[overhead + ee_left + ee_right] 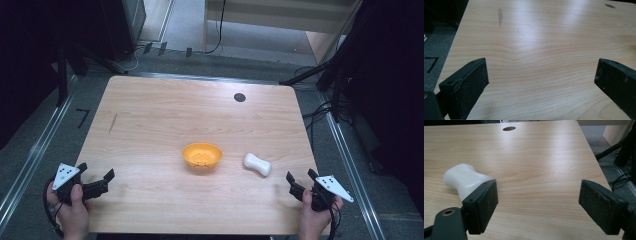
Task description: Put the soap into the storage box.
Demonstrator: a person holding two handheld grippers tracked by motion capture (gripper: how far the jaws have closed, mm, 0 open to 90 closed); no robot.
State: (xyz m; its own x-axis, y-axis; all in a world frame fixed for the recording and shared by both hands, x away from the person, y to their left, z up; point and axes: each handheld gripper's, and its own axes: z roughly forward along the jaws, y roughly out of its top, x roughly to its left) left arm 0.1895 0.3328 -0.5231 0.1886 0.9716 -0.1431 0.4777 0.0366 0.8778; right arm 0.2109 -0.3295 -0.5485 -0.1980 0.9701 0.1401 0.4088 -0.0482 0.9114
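The right tongs point(537, 207) sit nearest the camera in the right gripper view, jaws spread wide and pinching nothing. Just past the left jaw, at the left of that frame, lies the white soap-like bar point(465, 180), flat on the counter point(536, 157) and apart from the jaw. In the high view the bar point(257, 164) rests right of centre, just beside the orange bowl point(202, 155), which appears empty. The right tongs point(301, 180) are held at the lower right of the frame, near the bar. The left tongs point(95, 176) are at the lower left, also spread and empty, well apart from both items. Judged status: no grasp is made; approaching, gripping and moving the bar, probably into the bowl, all remain.
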